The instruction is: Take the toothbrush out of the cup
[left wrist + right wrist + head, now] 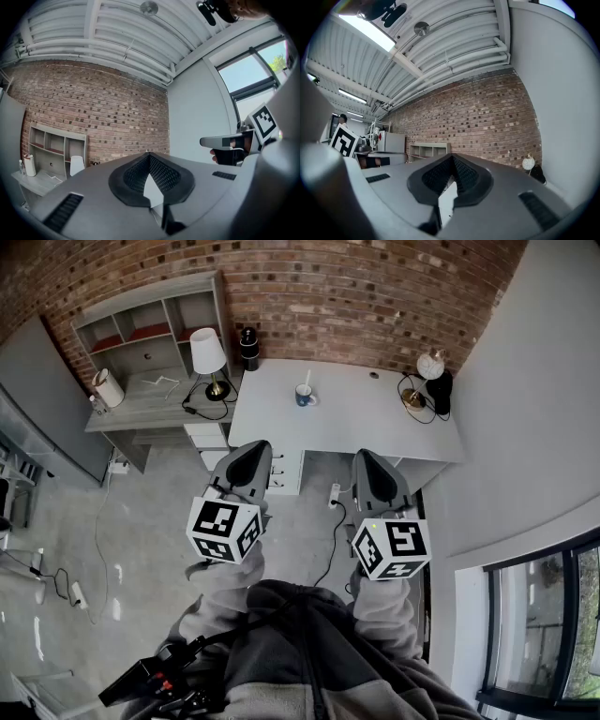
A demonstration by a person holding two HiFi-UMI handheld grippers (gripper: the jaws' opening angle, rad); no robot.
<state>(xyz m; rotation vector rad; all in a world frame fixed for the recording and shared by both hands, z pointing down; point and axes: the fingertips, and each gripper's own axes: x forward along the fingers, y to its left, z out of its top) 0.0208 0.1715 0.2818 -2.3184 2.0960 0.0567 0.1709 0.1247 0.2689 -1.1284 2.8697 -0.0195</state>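
Toothbrush point(307, 385) in cup point(304, 397), grippers well back

The blue cup stands on the white desk point(375, 423) by the brick wall, with the toothbrush upright in it. The left gripper point(253, 450) and right gripper point(367, 459) are held level over the floor, jaws pressed together on nothing, well short of the desk.

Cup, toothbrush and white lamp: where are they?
cup point(303, 399), head view, its blue side.
toothbrush point(307, 385), head view, the white handle sticking up out of the cup.
white lamp point(207, 351), head view, its shade.
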